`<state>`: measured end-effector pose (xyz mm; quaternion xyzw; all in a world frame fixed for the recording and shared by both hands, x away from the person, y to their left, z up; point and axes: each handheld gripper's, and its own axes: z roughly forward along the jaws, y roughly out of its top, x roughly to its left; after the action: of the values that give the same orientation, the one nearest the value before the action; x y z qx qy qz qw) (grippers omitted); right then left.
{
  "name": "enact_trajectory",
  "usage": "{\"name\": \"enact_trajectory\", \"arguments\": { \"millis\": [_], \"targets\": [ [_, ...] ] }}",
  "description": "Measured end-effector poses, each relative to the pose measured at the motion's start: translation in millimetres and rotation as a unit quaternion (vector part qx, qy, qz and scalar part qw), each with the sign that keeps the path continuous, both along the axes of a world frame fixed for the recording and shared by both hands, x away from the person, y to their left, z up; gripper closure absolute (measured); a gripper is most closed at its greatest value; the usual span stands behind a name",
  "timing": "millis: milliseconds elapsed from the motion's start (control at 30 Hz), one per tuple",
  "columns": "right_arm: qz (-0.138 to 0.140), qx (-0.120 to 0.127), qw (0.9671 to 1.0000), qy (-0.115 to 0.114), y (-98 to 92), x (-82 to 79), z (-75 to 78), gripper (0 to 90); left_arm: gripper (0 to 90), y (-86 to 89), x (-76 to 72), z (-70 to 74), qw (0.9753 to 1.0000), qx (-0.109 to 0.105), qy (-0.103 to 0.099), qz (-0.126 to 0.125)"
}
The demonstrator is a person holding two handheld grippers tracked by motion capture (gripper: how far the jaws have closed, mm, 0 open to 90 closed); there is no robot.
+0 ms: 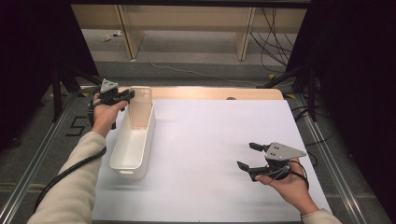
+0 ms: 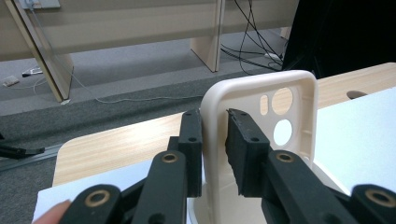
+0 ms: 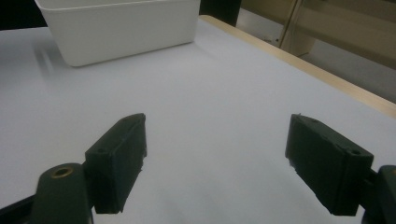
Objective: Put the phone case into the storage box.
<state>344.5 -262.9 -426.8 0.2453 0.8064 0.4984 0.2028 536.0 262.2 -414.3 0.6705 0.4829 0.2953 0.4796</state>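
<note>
Cream long sleeves on both forearms, left gripper (image 1: 127, 96) and right gripper (image 1: 246, 156) black, each topped by a grey triangular plate with screws, brass-ringed pivots, black trailing cables

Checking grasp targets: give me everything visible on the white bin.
The white bin is a long, narrow, open-topped tub of smooth plastic, empty as far as its inside shows. Its far end wall has a handle cut-out of round holes and a slot. It stands upright on the white tabletop near the left edge, long axis running away from the person. The left gripper pinches its far rim, one jaw inside, one outside. Nothing else touches it.
</note>
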Motion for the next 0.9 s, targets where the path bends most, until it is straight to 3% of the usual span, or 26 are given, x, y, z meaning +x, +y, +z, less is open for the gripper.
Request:
{"name": "enact_trajectory", "arguments": {
  "millis": [567,900],
  "targets": [
    [0.001,0.0,1.0,0.001,0.2,0.1,-0.3,21.9,71.7,-1.9,0.6,-0.5,0.9999,0.008,0.005,-0.006],
    [0.001,-0.001,1.0,0.001,0.6,0.0,-0.5,21.9,58.0,-4.2,-0.4,2.1,0.9996,0.002,0.028,0.002]
  ]
}}
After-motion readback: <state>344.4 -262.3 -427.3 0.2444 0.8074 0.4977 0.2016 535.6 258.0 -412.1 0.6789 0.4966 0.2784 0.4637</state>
